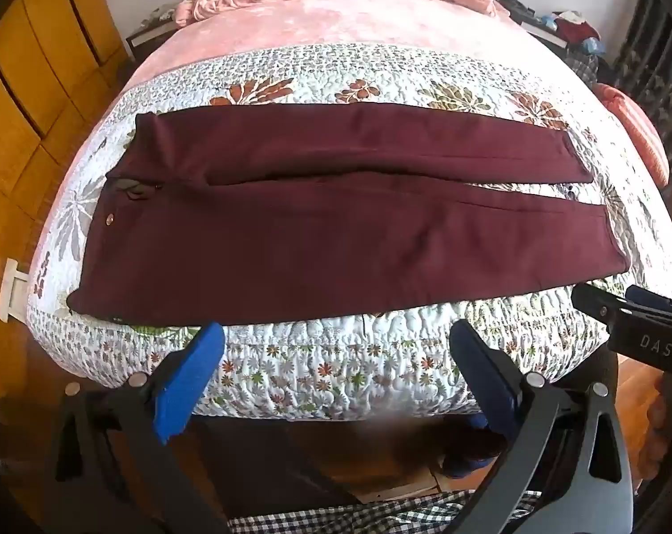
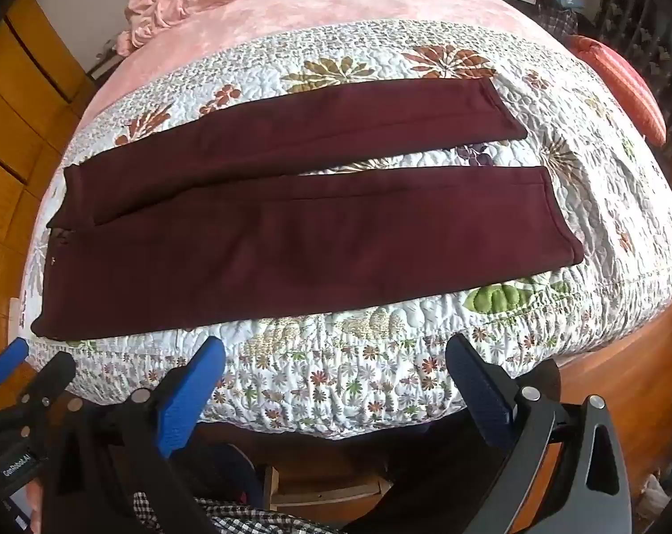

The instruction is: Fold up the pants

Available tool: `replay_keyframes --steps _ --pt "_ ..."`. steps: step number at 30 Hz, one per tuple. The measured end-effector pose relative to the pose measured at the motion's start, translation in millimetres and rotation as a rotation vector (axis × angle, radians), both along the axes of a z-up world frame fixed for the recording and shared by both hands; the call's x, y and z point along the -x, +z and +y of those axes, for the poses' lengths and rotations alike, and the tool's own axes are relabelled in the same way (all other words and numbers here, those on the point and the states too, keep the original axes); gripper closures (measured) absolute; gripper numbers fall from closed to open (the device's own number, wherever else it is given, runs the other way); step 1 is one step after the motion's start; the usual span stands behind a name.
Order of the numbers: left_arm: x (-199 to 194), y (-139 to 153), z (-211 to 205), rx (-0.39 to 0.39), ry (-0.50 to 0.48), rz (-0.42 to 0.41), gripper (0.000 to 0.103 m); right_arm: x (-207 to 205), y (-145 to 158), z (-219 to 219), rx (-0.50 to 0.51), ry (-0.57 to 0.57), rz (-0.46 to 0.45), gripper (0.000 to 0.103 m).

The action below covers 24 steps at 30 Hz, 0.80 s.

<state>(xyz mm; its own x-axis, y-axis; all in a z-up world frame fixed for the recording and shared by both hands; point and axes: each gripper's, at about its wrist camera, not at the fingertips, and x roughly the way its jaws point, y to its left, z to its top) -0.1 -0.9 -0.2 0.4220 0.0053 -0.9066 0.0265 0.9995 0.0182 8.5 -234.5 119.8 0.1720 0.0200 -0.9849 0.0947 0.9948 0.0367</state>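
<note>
While hovering just off the near edge of the bed, both sets of fingers spread wide, grasping nothing: left gripper [image 1: 336, 374], right gripper [image 2: 336, 376]. Dark maroon fabric pants [image 1: 336, 222] laid flat across the white floral quilted bedspread [image 1: 336, 374], waistband left, legs slightly parted pointing right.

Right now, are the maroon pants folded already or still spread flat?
Spread flat. The maroon pants lie full length on the floral quilt, both legs side by side with a gap between them; no fold shows.
</note>
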Motion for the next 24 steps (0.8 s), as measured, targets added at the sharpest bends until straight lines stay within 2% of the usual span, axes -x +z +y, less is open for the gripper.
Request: replay_keyframes --steps 3,7,9,11,24 --pt "3.4 4.5 6.3 0.001 0.006 -0.014 0.003 -1.2 -0.2 2.9 0.014 0.002 -0.001 0.004" --pt "-1.2 4.0 -3.3 -0.049 0.019 -0.017 0.003 -4.3 0.9 12.9 0.046 0.007 -0.006 0.004" --pt "-0.6 5.2 -0.6 -0.04 0.023 -0.022 0.003 -6.9 0.7 20.7 0.059 0.006 -0.005 0.004" --pt "-1.1 4.9 1.0 -0.035 0.029 -0.024 0.003 -1.5 -0.4 2.4 -0.006 0.006 -0.021 0.004" --pt "0.2 8.0 7.2 -0.023 0.062 -0.039 0.003 0.0 2.2 1.8 0.01 -0.002 -0.035 0.004"
